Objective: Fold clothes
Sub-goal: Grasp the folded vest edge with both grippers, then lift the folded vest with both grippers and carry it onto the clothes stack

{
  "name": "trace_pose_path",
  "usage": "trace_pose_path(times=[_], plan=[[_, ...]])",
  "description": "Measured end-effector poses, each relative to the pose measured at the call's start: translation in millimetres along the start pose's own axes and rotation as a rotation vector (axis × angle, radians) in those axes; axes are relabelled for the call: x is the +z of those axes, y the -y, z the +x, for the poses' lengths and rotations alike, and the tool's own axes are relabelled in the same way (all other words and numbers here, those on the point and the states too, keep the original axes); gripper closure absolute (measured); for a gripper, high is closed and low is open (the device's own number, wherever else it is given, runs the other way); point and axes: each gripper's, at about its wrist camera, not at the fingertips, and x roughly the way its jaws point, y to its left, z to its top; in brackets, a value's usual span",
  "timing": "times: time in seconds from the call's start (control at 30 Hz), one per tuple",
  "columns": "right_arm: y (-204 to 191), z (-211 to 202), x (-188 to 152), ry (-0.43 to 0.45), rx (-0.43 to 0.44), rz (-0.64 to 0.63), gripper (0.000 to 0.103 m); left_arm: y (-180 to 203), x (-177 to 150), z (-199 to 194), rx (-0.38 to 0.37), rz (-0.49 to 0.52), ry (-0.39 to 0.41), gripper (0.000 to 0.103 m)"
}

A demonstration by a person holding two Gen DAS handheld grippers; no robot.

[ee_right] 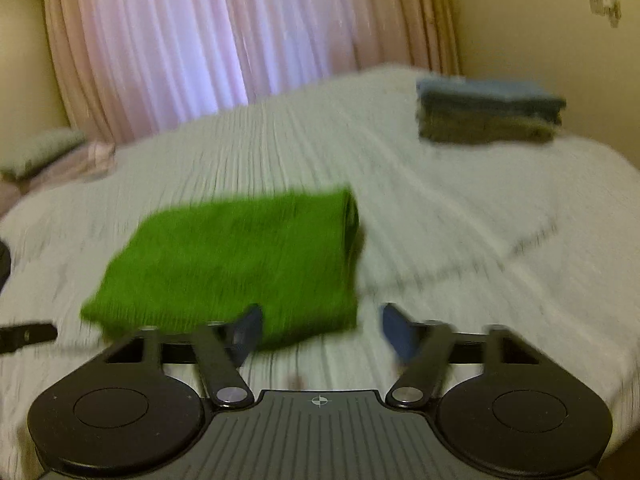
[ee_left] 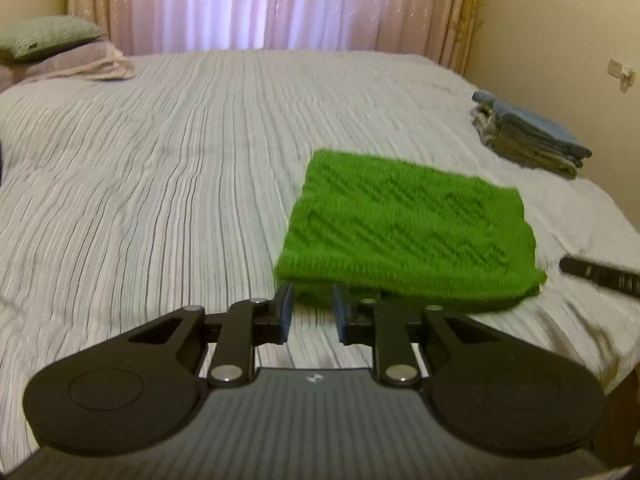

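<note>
Green knit sweater is already folded into a neat square, sitting on the striped bedspread toward the near right side in the left wrist view. Left gripper hangs just at its near edge, fingers parted with a narrow gap and nothing between them. A stack of folded clothes, blue on top of olive, sits at the far right edge of the bed, and the other gripper's black finger pokes in from the right.

Right wrist view is pretty blurry, but the sweater shows left of centre, and the right gripper has its fingers spread wide, empty, around the sweater's near right corner. The stack is far right.

My guess is the next step is moving the square onto that stack. To do it well, pinch both near corners through all layers, lift evenly, and keep it level so the fold doesn't flop open.
</note>
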Motion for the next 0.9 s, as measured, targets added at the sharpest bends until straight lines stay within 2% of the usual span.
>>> trace_pose_path(times=[0.13,0.2,0.3,0.4,0.53,0.63,0.83,0.9], plan=[[3.1,29.5,31.3,0.070,0.020,-0.035,0.063,-3.1,18.0,21.7,-0.031,0.020,0.042,0.089],[1.5,46.2,42.8,0.091,0.029,-0.063,0.074,-5.2,26.9,34.7,-0.041,0.025,0.057,0.090],[-2.1,76.3,54.2,0.102,0.036,-0.103,0.078,-9.2,35.6,55.7,-0.069,0.019,0.063,0.091],[0.6,107.5,56.3,0.078,0.028,-0.117,0.079,-11.7,36.0,80.0,-0.081,0.015,0.041,0.091],[13.6,141.9,43.3,-0.048,-0.034,-0.138,0.079,-11.4,26.2,107.5,-0.075,0.033,0.003,0.092],[26.4,138.4,39.9,-0.058,-0.019,-0.082,0.078,-11.4,27.1,106.1,-0.079,0.052,0.016,0.092],[37.0,106.1,40.8,-0.064,0.052,0.020,0.078,-31.6,52.0,97.1,-0.154,-0.032,0.080,0.093],[39.9,94.4,41.5,-0.066,0.077,0.053,0.078,-37.1,54.0,98.8,-0.169,-0.061,0.068,0.093]])
